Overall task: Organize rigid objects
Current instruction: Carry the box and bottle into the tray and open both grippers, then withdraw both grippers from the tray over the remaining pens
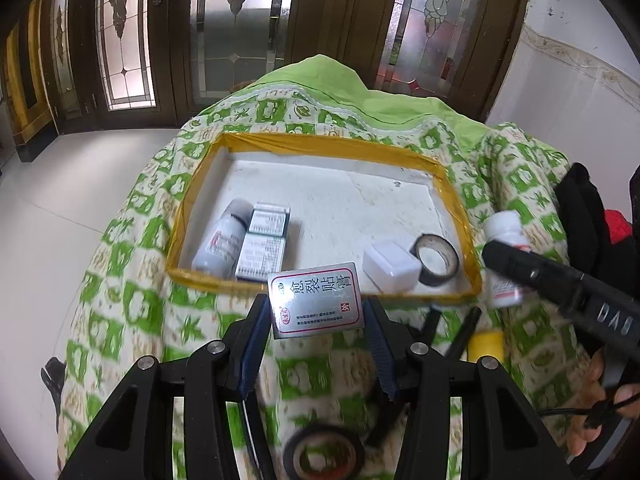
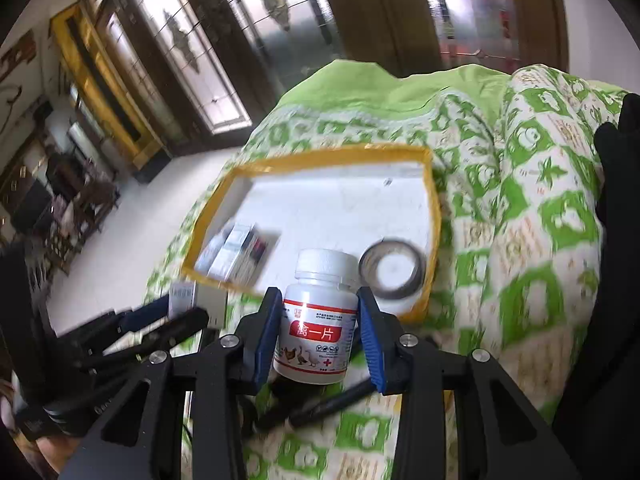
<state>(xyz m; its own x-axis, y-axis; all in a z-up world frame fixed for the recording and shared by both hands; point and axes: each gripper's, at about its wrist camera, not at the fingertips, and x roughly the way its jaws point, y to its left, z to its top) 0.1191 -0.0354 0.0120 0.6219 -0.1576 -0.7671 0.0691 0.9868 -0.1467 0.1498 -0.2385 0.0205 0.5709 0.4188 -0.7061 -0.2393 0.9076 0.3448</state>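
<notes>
Your left gripper (image 1: 318,312) is clamped on the silver plaster box (image 1: 316,300), just at 6 o'clock of the yellow-rimmed tray (image 1: 320,146); your right gripper (image 2: 318,334) grips the white pill bottle (image 2: 318,316) near the tray's 5 o'clock corner, beside 1 tape roll (image 2: 392,270)

The right tongs (image 2: 320,336) clamp an upright white pill bottle (image 2: 318,320) with a red label between blue pads (image 2: 266,336). Beyond it a yellow-rimmed white tray (image 2: 434,216) on a green patterned quilt (image 2: 520,208) holds a tape roll (image 2: 392,270) and blurred boxes (image 2: 240,256). At left, the left tongs (image 2: 182,312) carry a small box (image 2: 198,300).
</notes>
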